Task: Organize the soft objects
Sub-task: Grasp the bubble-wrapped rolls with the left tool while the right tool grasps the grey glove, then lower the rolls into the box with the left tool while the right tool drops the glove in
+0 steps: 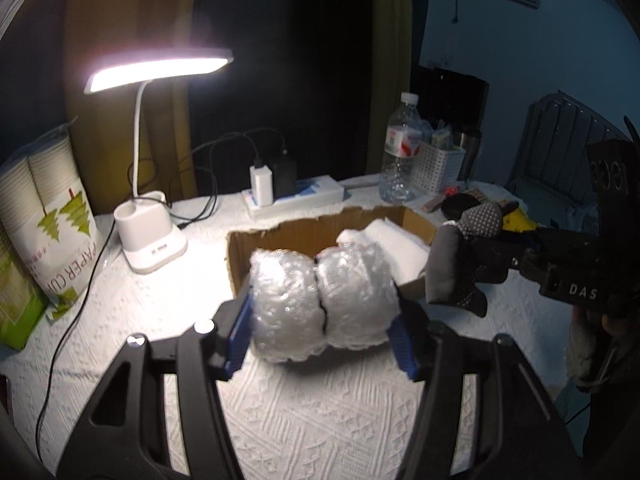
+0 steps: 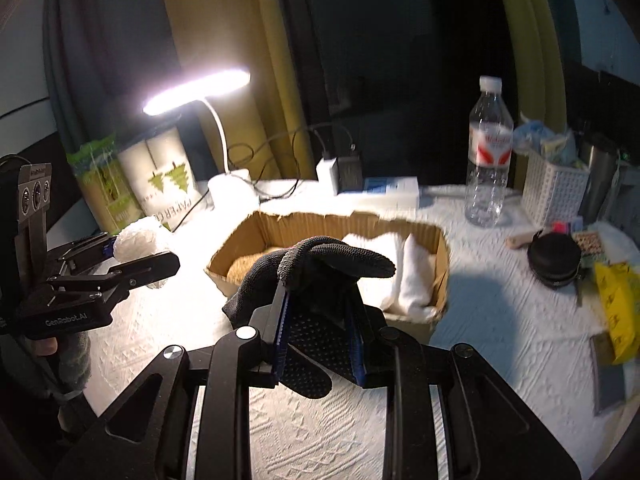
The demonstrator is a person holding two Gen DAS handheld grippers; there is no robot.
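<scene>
Left wrist view shows our left tool [image 1: 322, 316] clamped on a bubble-wrap bundle [image 1: 322, 290], held above the white surface [image 1: 320, 408] just before the cardboard box [image 1: 288, 236]. Our right tool [image 2: 320, 328] grips a black dotted glove [image 2: 316, 280] near the box's front edge. Inside the box lie white folded cloths [image 2: 394, 268]. Behind it, a desk lamp [image 1: 154, 76] glows beside a water bottle [image 1: 400, 152].

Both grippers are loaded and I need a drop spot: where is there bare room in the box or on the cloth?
The cardboard box has bare floor at its left end, beside the white cloths filling its right. The tablecloth is open between box and black round case. Crowded: the far right edge around the basket and water bottle.
</scene>
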